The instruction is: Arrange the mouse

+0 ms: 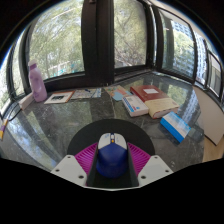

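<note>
Gripper fingers clasp a blue mouse above a glass table strewn with books.

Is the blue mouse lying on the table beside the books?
No, the blue mouse sits between the gripper pads, well short of the books.

only the gripper shows of the rig, no hand or sleeve visible. two light grey/white fingers with angular, flat-faced outer shells, widening toward the base. each carries a magenta-purple pad on its inner face, ribbed-looking surface. dark housing behind them. no cables, screws or markings discernible.
</note>
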### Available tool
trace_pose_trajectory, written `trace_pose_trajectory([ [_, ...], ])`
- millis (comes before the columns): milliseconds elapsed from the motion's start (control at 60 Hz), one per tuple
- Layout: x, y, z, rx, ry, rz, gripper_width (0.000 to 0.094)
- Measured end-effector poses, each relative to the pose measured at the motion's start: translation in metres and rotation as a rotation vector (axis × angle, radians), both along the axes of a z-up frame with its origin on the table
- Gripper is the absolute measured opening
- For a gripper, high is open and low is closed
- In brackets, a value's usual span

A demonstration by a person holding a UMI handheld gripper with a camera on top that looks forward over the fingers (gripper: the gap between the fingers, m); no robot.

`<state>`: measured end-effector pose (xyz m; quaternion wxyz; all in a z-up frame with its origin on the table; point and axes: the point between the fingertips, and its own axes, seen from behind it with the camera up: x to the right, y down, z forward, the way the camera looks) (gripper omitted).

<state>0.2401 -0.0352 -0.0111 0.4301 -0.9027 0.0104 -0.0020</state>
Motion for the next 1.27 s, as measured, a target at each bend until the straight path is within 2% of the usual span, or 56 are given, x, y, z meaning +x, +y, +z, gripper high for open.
trace_pose_trajectory([
  [50,0.0,-0.001,0.002,-0.002,-0.003,0.005,0.0584],
  [133,-0.003,-0.008,0.01,0.002,-0.005,0.013,0.0873],
  [183,-0.002,-0.012,0.025,0.026,-0.007,0.0,0.0837],
  [250,0.0,-0.026,0.051,0.066,-0.034,-0.018,0.0866],
  [400,-0.005,-0.066,0.104,0.127,-0.055,-0.055,0.0858],
  [667,-0.026,-0.148,0.168,0.199,-0.089,-0.081,0.0857],
  [900,-0.041,-0.203,0.192,0.215,-0.096,-0.085,0.0854],
  [1267,-0.045,-0.231,0.198,0.214,-0.134,-0.089,0.0853],
])
